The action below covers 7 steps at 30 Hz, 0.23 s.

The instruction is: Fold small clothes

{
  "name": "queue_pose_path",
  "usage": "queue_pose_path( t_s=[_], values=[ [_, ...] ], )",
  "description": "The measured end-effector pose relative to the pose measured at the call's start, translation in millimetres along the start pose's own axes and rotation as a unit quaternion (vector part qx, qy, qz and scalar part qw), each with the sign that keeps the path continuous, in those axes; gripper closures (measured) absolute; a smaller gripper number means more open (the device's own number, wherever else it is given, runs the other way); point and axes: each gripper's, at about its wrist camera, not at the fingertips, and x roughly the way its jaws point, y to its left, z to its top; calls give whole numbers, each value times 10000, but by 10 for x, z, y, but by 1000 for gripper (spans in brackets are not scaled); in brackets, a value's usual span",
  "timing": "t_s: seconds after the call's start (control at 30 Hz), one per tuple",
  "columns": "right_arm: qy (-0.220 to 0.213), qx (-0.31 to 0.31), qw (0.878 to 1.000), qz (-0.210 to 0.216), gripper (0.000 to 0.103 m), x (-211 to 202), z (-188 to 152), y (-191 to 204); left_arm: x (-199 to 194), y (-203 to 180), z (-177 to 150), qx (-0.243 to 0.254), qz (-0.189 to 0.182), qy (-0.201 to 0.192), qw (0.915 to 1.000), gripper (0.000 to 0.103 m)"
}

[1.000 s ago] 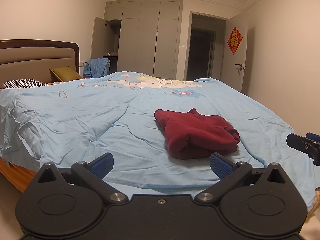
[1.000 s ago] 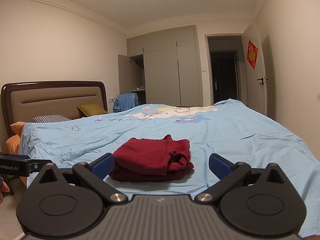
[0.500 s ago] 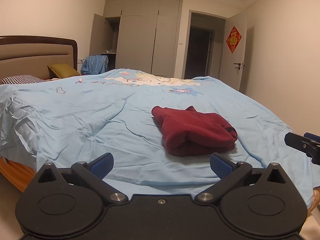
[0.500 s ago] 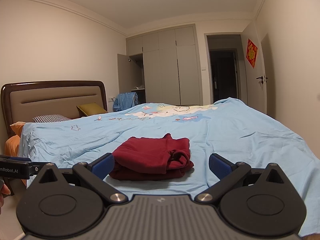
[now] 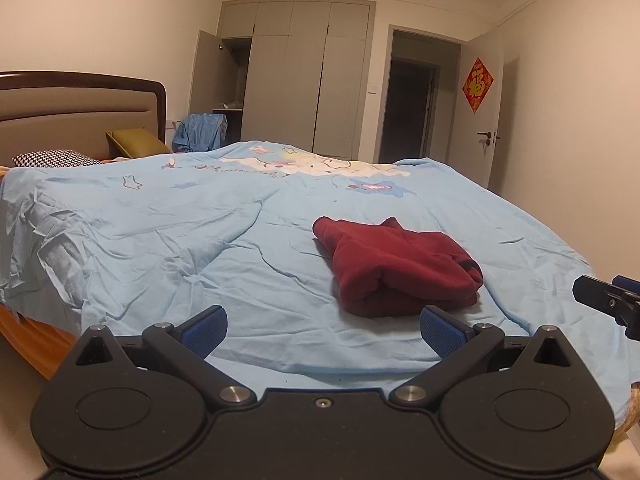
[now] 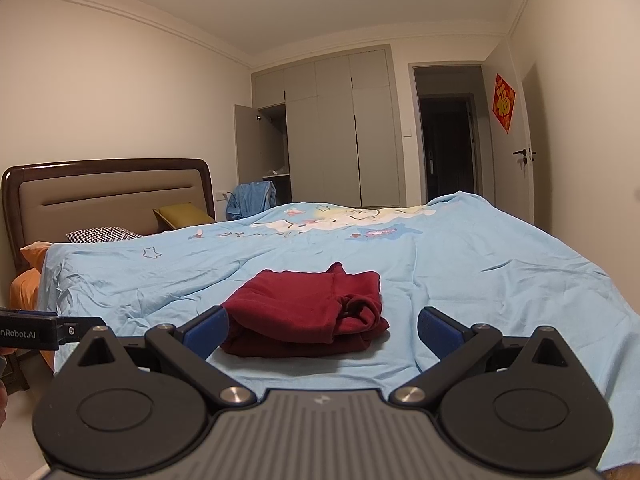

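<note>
A dark red garment point(image 5: 400, 266) lies folded in a thick bundle on the light blue bedspread point(image 5: 200, 240), near the bed's front edge. My left gripper point(image 5: 322, 326) hangs open in front of the bed, down and left of the bundle, holding nothing. In the right wrist view the same red garment point(image 6: 308, 312) sits just beyond my right gripper point(image 6: 322, 326), which is open and empty, apart from the cloth. The right gripper's tip also shows in the left wrist view point(image 5: 608, 300), and the left gripper's side point(image 6: 48, 332) shows in the right wrist view.
A headboard point(image 6: 108, 196) with pillows point(image 6: 100, 234) stands at the left. Grey wardrobes point(image 5: 304, 76), one door open, and a dark doorway point(image 5: 412, 112) fill the back wall. A blue cloth point(image 5: 202, 130) hangs by the wardrobe. The orange bed edge point(image 5: 32, 332) drops to the floor.
The left wrist view has tilted slightly, so the bed and garment sit a little differently in frame. The garment and the right gripper have hardly moved; both grippers stay open.
</note>
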Motion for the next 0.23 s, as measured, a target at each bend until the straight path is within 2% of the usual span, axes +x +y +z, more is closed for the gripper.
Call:
queue_pose_path(
  t_s=[0.23],
  values=[
    [6, -3, 10000, 0, 0, 0, -5, 7, 11, 0, 1, 8, 20, 46, 10000, 1]
  ],
)
